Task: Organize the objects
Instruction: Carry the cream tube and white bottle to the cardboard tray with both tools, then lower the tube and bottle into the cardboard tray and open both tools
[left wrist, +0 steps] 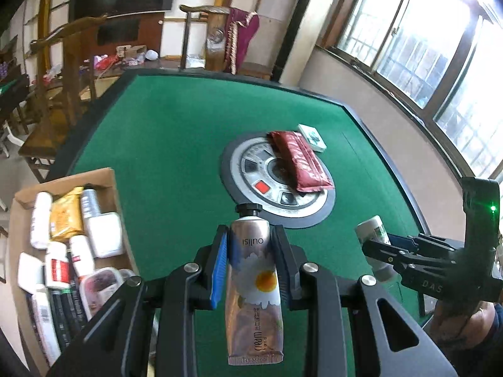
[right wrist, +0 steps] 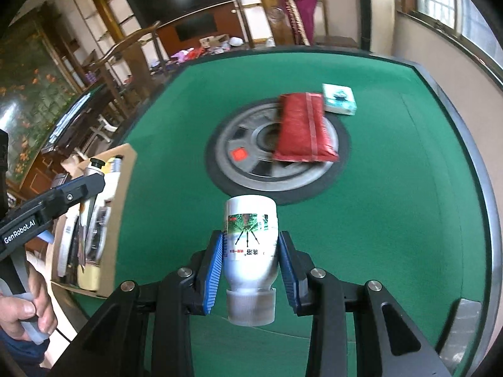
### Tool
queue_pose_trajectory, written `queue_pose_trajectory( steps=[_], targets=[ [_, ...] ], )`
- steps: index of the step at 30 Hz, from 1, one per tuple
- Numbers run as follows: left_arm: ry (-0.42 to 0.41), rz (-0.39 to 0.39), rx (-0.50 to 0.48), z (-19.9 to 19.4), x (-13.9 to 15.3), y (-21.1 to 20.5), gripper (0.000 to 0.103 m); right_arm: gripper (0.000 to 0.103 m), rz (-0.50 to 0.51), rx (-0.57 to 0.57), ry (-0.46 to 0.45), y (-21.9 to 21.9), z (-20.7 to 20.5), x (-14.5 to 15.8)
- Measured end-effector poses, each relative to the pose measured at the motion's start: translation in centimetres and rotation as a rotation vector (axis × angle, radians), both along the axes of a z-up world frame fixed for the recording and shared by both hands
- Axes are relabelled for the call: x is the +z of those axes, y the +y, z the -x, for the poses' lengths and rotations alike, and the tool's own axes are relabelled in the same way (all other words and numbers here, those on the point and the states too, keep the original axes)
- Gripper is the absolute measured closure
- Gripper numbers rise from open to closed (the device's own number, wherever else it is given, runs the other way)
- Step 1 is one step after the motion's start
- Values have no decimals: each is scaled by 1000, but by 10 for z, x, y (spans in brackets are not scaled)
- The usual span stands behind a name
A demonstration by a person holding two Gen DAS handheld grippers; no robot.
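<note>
Hand-cream tube (left wrist: 253,270) pinched in left gripper (left wrist: 251,251) fingers; white bottle (right wrist: 250,245) clamped in right gripper (right wrist: 250,260). Transport step; next, lowering into cardboard box (left wrist: 103,177).

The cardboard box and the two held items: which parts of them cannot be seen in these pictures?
- Cardboard box: near end cut by the left wrist view's edge and hidden by the left gripper.
- Hand cream tube: its sides are hidden by the jaws.
- White bottle: small label print unreadable in the right wrist view; mostly hidden behind the right gripper in the left.
</note>
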State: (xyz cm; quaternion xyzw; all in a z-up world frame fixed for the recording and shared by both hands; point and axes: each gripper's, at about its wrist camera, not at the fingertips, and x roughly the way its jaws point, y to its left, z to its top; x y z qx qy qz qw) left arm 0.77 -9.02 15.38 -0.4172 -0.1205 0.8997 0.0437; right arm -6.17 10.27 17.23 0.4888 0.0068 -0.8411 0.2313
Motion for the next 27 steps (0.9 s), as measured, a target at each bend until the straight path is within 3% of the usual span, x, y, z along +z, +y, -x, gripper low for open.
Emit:
queue_pose_trajectory(
  steps=[10,27],
  targets=[
    [19,25,92,-41,12,-63,76,65,34,112,-8,-81,-14,3],
    [-32,1,279,-100,-6,-179,76,65,35,328,-40,-223,-35,-7]
  ],
)
